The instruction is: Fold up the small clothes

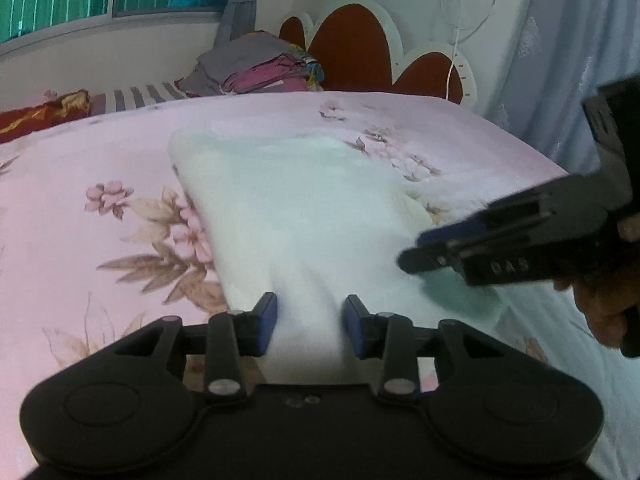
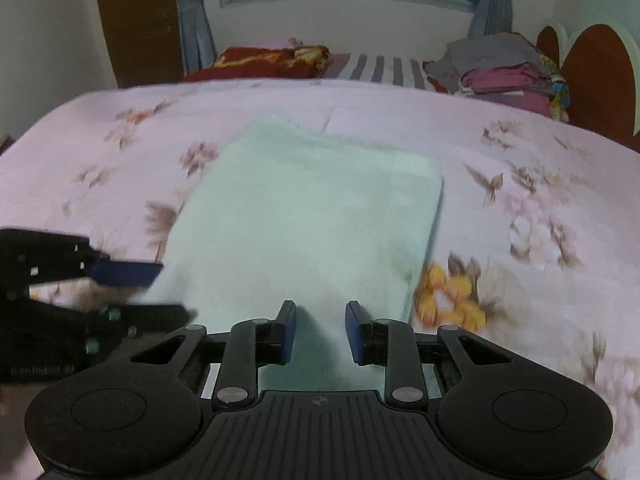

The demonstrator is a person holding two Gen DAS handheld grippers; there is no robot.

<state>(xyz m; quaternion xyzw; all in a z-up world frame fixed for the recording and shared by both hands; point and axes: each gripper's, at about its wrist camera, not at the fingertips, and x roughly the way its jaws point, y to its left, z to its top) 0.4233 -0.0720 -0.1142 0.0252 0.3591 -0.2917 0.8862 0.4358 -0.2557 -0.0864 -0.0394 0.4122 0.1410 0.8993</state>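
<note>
A bed with a pink flowered sheet (image 2: 500, 152) fills the room in front of me, under a window with grey curtains on the far wall.

My left gripper (image 1: 310, 322) points down at the near edge of the white folded cloth (image 1: 304, 208); its blue pads stand apart, with a raised ridge of the cloth running up between them. Whether the pads actually press on that ridge I cannot tell. My right gripper (image 2: 320, 330) also tilts down at the cloth's near edge, its jaws partly apart with white fabric lying between and below them; again I cannot tell if they pinch it. In the left wrist view the right gripper comes in from the right side over the cloth's right edge, with my hand (image 1: 604, 312) on its handle.

The white cloth lies flat in the middle of the bed as a rough rectangle, its far edge towards the window.

Farther off, a pile of folded clothes (image 2: 500, 72) sits near the red and white headboard (image 1: 360, 52). A red patterned blanket (image 2: 272, 60) lies along the far side below the window.
</note>
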